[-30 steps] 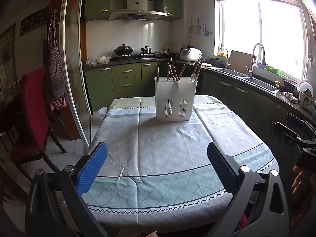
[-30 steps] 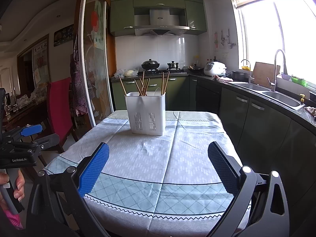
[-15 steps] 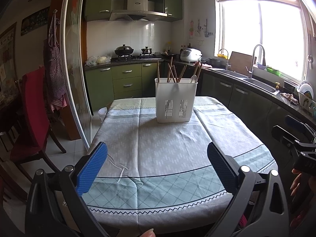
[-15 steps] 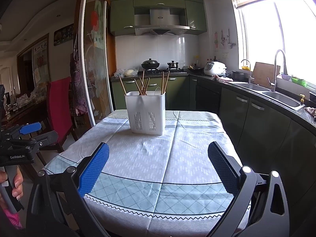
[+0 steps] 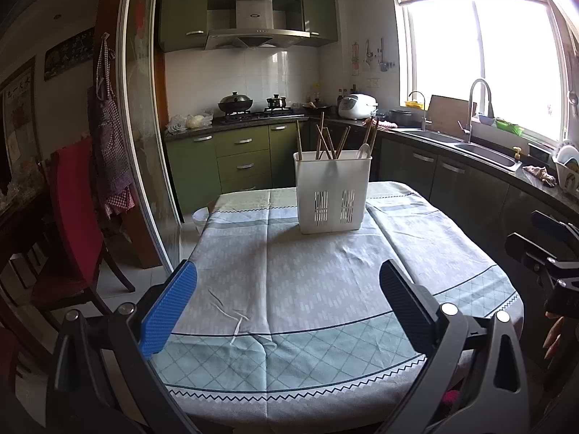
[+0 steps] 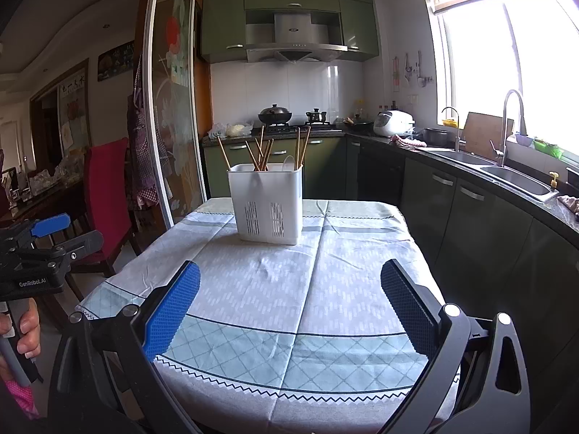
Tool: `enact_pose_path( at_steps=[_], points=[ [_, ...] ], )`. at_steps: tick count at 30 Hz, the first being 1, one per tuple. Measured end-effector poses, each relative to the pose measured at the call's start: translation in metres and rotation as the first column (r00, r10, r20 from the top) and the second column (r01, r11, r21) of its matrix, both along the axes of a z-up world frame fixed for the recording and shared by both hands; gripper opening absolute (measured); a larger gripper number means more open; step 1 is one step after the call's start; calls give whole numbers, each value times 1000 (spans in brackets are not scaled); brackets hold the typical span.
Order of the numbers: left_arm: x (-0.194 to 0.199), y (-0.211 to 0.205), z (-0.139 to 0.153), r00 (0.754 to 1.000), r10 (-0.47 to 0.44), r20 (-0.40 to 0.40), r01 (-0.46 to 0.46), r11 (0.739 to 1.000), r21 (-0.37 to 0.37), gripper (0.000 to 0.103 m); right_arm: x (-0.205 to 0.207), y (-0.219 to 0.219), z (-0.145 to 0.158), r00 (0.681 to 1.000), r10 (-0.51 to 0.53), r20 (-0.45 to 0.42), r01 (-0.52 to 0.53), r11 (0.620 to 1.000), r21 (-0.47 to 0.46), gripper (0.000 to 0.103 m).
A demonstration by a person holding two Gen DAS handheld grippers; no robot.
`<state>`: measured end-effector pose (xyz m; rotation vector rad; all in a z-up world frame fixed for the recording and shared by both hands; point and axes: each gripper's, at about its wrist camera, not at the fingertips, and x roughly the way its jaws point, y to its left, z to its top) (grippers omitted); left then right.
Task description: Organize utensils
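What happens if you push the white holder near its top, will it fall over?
Probably it could tip. The holder stands tall on a narrow base, and the chopsticks poke above its rim, adding weight high up. It looks like thin slotted plastic, so likely light. On the tablecloth it may drag the cloth rather than slide.

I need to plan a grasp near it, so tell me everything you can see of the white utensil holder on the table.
The utensil holder is a tall, rectangular white box, seemingly plastic, open at the top, with two panels of narrow slots low on its front. It stands upright on the tablecloth toward the far end of the table. Several wooden chopsticks lean in it at different angles, and a white spoon pokes out at one side. Neither gripper touches it.
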<state>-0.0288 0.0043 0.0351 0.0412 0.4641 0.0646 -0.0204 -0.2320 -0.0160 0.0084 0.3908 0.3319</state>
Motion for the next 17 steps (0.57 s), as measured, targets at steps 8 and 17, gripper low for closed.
enact_pose_path(
  at_steps=[8, 17],
  points=[
    [3, 5, -2, 1000, 22, -17, -22, 1000, -11, 96, 0, 0, 0, 1000, 0, -1, 0, 1000, -2, 99],
    [5, 7, -4, 999, 25, -39, -26, 999, -22, 96, 0, 0, 0, 1000, 0, -2, 0, 1000, -2, 99]
  ],
)
